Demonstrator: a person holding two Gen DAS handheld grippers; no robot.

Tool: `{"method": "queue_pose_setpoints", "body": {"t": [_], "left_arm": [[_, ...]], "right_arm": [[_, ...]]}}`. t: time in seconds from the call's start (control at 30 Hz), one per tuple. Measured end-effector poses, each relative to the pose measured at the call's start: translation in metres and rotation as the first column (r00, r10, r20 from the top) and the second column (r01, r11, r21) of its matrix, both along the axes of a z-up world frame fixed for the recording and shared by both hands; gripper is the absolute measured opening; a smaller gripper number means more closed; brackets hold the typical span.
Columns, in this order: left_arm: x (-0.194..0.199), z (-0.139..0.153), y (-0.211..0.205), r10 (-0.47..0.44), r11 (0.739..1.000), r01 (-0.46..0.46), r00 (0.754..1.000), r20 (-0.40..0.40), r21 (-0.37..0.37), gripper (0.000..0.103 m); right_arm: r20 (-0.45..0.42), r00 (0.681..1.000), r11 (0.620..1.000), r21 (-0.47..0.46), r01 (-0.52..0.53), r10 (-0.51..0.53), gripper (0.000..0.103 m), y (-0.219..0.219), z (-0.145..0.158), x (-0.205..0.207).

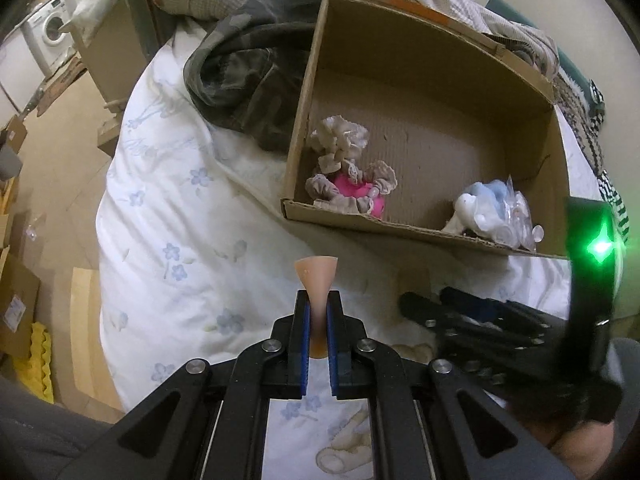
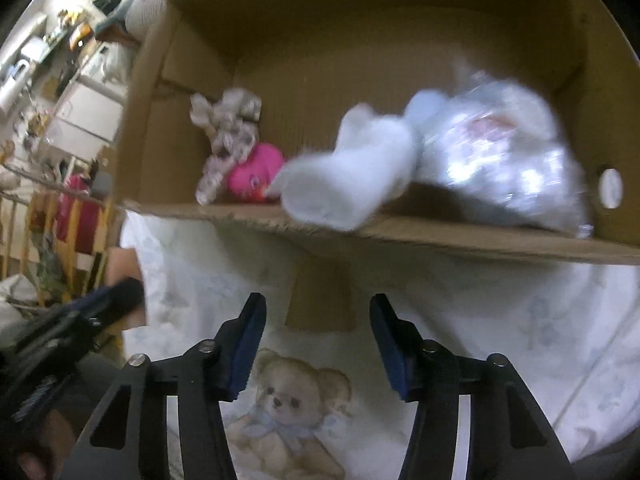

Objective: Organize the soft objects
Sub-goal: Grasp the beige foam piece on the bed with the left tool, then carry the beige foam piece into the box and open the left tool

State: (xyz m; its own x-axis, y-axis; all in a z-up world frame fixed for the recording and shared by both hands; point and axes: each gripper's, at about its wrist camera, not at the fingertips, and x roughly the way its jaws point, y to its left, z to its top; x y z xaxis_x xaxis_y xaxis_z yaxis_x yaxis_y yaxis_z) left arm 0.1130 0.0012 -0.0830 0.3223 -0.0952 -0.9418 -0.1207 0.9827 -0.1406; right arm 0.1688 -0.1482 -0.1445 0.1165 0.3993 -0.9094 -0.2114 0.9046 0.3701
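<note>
An open cardboard box lies on the bed. Inside at its left are frilly beige scrunchies and a pink soft toy; at its right a white-and-blue plush in clear plastic. My left gripper is shut on a squeezed peach-coloured soft piece, held above the quilt short of the box. My right gripper is open and empty, just before the box's near wall; the white plush, pink toy and scrunchies show ahead of it.
The bed carries a white flowered quilt with a teddy-bear print. A camouflage garment lies left of the box and patterned bedding behind it. The floor with cardboard boxes and a washing machine lies left.
</note>
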Motion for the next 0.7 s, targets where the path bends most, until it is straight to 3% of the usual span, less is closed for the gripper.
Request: {"method": "queue_pose_setpoints", "body": {"t": [0.1,0.2,0.33,0.7], "left_arm": [[0.001,-0.004,-0.001,-0.001,1.0,0.001,1.0,-0.007,-0.003,0.007],[0.0,-0.008,-0.003,-0.004,1.0,0.004,1.0,-0.007,-0.007,0.007],[0.0,-0.006,-0.001,0.005,1.0,-0.005,1.0,0.002,-0.006,0.007],[-0.008,0.005,-0.002,-0.003,1.0,0.003,0.999,0.036,0.001,0.007]], "right_arm": [[-0.01,0.999,0.999,-0.02,-0.035,0.034,0.046,0.012,-0.009,-0.001],[0.014,0.999,0.998,-0.043,-0.046,0.047,0.03,0.014,-0.008,-0.002],[0.019,0.999,0.999,-0.017,-0.04,0.041,0.015,0.007,-0.003,-0.001],[0.076,0.996,0.996,0.071,-0.06,0.054,0.014,-0.006,0.044,-0.025]]}}
